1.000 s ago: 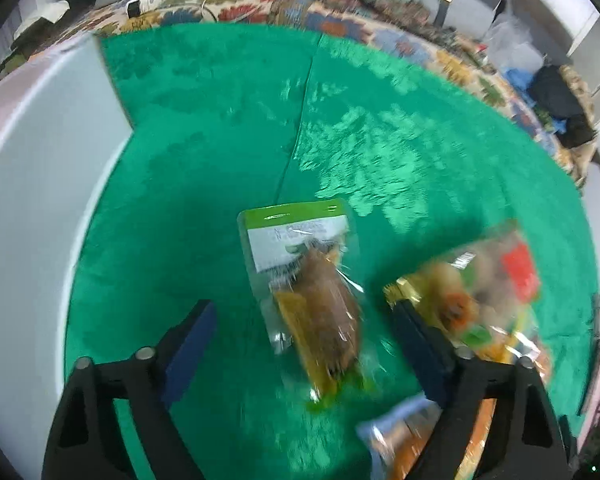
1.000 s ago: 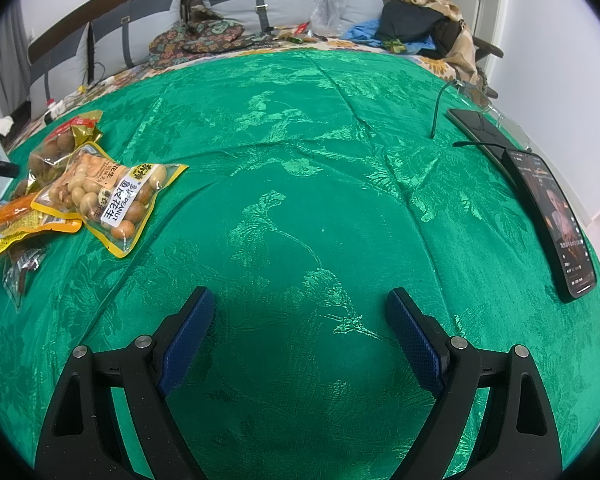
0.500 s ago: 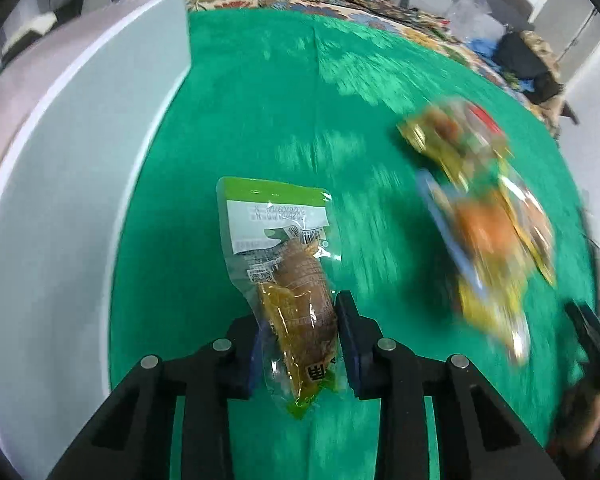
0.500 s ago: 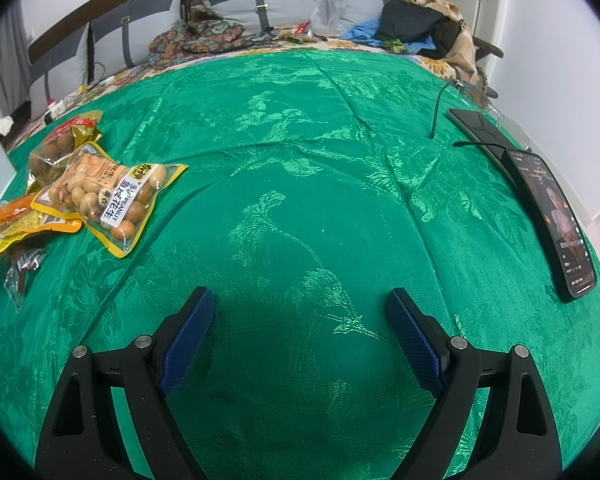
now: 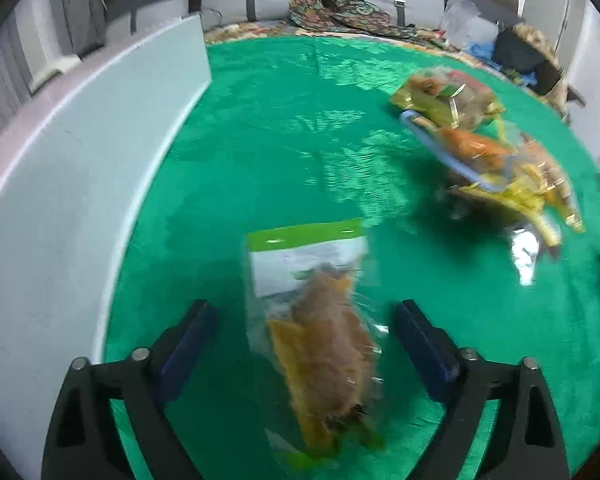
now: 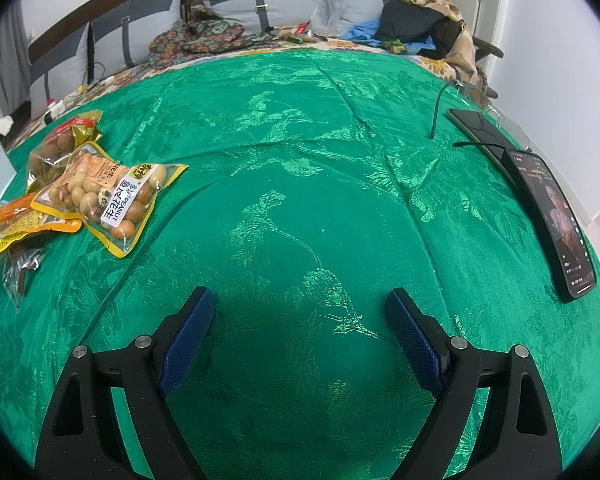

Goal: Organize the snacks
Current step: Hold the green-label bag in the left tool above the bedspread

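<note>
Left wrist view: the left gripper, jaws just spread, straddles the clear green-topped snack pouch lying released near the green tablecloth's left edge beside a white board. Right gripper hangs spread, empty. The heaped yellow snack bags remain unsorted.

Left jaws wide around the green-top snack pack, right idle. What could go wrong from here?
1. The left gripper has just been opening; the green-top pack lies loose between its pads and may snag on withdrawal.
2. The remaining snack pile overlaps, so one grab could drag several.
3. The phone lies near the cloth's edge.
</note>
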Available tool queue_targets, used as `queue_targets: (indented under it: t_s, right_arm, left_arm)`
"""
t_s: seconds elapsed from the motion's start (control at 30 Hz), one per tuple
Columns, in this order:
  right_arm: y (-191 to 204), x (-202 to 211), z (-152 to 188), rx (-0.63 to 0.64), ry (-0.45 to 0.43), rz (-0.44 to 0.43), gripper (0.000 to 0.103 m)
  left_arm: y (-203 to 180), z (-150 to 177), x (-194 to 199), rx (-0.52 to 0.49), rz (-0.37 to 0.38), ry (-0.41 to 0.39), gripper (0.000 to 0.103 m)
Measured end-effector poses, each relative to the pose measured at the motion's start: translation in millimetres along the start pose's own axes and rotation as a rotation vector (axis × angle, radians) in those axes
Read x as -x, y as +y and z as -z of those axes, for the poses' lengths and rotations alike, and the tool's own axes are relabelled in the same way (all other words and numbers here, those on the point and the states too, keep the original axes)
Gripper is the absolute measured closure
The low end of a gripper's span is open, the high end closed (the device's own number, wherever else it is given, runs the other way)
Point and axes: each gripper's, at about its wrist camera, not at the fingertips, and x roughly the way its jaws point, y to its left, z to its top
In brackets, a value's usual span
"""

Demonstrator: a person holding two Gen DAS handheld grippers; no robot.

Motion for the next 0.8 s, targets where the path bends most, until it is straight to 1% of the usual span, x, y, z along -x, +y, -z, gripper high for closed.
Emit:
queue_targets:
  t_s: [0.03,0.1,0.27,0.8]
  right_arm:
    - [0.0,0.0,0.0,0.0,0.0,0.0,0.013]
    - [0.0,0.0,0.1,0.0,0.0,0.0,0.013]
    - [-0.3,0.1,0.4,0.0,0.0,0.0,0.013]
    - [0.1,0.2,0.1,0.001,0.0,0.0,0.013]
  left_arm:
    - [4.7,1.3,-0.7,0.018,0.0,-0.002,0.0]
    - [9.3,1.6,-2.2,0.041,-0.008,-0.019,0.0]
    - [10.8,5.9,-3.5,0.048,-0.021,-0.069,0.0]
    - [10.5,4.7,-2.5,0.053,-0.02,-0.071,0.0]
